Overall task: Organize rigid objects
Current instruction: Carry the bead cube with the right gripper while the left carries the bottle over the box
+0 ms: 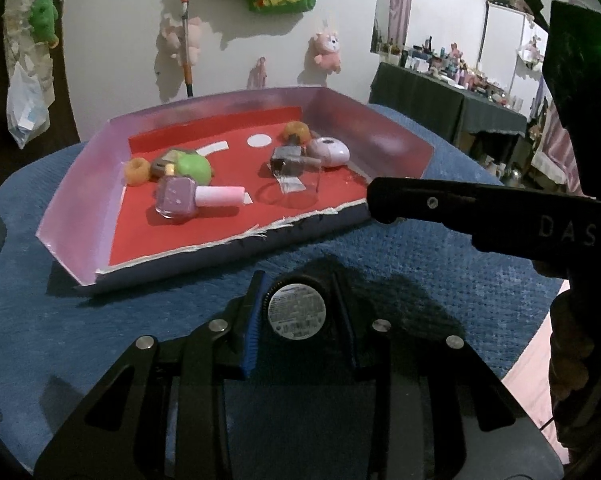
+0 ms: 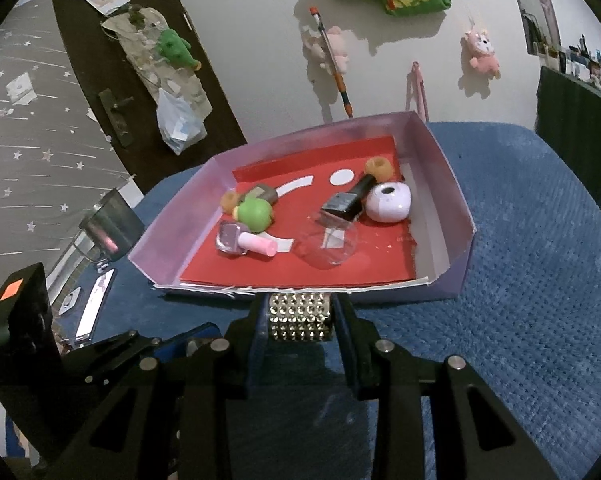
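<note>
both grippers loaded, above the blue cloth [image 1: 380,256] before the tray [image 2: 466,216].
left gripper [image 1: 298,312] fingers pinching a small round tin [image 1: 297,311]; right gripper [image 2: 300,317] fingers pinching a studded metal block [image 2: 300,317].

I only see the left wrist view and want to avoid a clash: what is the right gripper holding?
Observer: The right gripper is shut on a cube of small metal balls.
Operator: Is the cube over the tray yet?
Observer: No. It is just short of the tray's near wall, over the blue cloth.
</note>
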Demonstrator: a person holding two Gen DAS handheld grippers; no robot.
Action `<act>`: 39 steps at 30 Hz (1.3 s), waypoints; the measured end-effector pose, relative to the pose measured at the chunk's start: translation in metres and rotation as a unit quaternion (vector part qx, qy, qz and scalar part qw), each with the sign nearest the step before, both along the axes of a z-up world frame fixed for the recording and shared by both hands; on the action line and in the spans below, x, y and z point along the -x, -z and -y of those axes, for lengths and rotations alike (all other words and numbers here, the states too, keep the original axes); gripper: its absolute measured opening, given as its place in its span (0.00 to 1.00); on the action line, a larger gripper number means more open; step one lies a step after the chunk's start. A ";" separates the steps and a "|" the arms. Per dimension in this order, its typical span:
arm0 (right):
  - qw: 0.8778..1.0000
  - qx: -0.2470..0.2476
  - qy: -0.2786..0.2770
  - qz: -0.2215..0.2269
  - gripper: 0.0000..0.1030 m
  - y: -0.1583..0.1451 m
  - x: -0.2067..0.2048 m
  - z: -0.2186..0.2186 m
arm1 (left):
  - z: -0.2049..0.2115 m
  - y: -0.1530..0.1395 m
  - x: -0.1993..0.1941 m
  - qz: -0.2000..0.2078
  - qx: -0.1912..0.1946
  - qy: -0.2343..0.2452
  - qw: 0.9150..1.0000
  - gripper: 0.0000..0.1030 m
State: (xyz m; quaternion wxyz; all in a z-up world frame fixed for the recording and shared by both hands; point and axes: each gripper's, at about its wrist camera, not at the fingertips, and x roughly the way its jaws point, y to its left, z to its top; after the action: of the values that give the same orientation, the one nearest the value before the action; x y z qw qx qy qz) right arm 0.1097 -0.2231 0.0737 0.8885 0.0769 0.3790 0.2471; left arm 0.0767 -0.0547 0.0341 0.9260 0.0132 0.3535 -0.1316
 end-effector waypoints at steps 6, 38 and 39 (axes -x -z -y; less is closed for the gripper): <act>1.000 -0.003 -0.008 0.016 0.34 -0.012 0.010 -0.005 | -0.010 -0.013 0.008 0.018 0.002 -0.015 1.000 0.29; 0.999 0.031 -0.023 0.027 0.34 -0.018 -0.016 -0.024 | -0.051 -0.047 -0.032 0.058 -0.011 -0.065 0.996 0.29; 0.999 0.033 -0.023 0.026 0.34 -0.017 -0.018 -0.025 | -0.050 -0.046 -0.033 0.056 -0.011 -0.065 0.996 0.29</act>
State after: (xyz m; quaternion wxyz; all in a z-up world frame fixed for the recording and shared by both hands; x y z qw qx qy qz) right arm 0.1281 -0.1979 0.0907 0.8940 0.0321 0.3655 0.2570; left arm 0.1094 -0.0045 0.0803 0.9508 0.0079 0.3028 -0.0657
